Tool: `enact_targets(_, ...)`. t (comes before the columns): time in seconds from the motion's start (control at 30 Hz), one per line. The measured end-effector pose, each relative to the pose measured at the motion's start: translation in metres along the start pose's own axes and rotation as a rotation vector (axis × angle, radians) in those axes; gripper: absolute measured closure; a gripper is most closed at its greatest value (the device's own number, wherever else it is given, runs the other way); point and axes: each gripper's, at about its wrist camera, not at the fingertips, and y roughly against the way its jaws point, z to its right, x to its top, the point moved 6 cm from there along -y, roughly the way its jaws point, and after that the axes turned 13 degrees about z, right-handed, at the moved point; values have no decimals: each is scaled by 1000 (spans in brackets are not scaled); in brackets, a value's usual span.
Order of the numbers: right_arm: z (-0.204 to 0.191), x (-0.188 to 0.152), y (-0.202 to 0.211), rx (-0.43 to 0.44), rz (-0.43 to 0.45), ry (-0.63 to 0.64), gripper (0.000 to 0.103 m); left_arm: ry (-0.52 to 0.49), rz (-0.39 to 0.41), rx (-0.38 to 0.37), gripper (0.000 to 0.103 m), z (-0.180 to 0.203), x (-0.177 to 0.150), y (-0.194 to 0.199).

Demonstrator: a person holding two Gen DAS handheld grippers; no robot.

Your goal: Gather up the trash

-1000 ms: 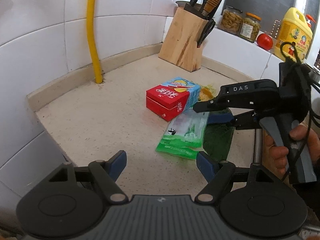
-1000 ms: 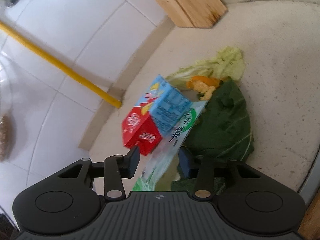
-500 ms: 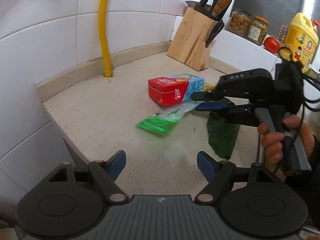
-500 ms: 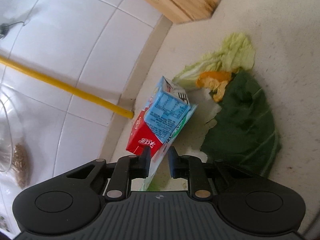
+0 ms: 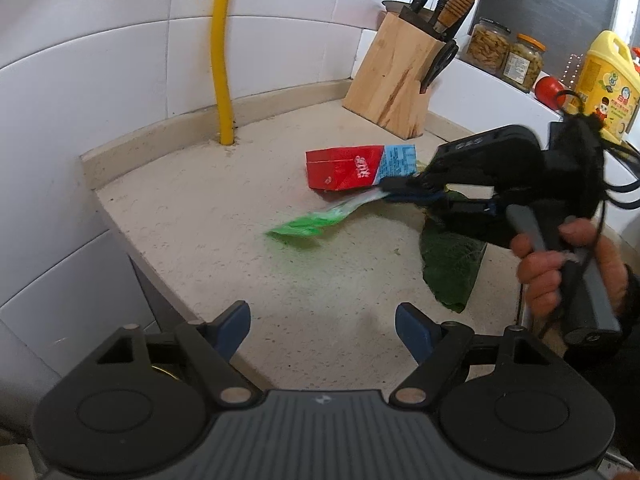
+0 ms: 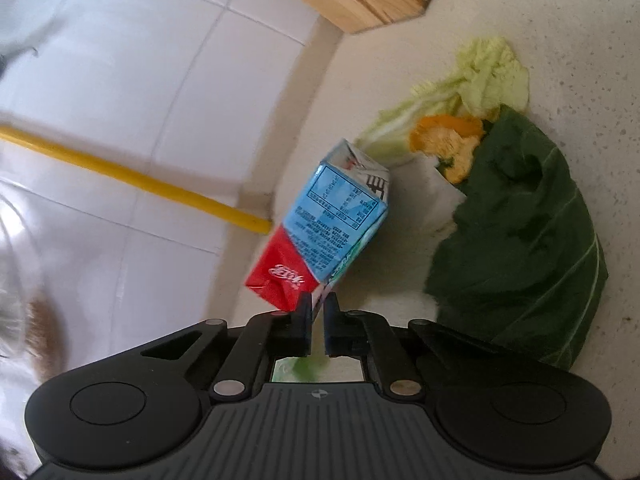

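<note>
Left gripper (image 5: 322,326): fingers apart, empty, hovering over the speckled bench (image 5: 240,216). Thin green plastic wrapper (image 5: 316,222) hangs off the bench beside the red-and-blue carton (image 5: 360,166). Right gripper (image 5: 394,192): fingers just closed, clamped on the wrapper's end. Step: first pickup. Next, likely lift clear without dragging the carton, then bin it.

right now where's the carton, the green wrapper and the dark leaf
carton (image 5: 352,168), left wrist view, on its red side panel
green wrapper (image 5: 308,225), left wrist view, on the free green end hanging over the counter
dark leaf (image 6: 528,240), right wrist view, on the middle of the leaf blade
</note>
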Motion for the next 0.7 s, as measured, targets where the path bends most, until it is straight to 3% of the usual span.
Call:
enact_targets(0.3,2,2,64,-2,4,37,98,13,6,-12,26,-3,1,2)
enact_targets(0.53,24,12,103,-104,42,75,98,-38,17,-80,26,19,8,-3)
enact_targets(0.63,37,14,100,-124,49,52,91,-70,11,-108,25,31,9,-7)
enact_targets(0.67,41,15,96,-132,57,37,83,-80,8,-114,25,35,10,-9)
enact_targets(0.7,43,14,91,-134,63,20,66,-88,7,-119,25,38,10,-10)
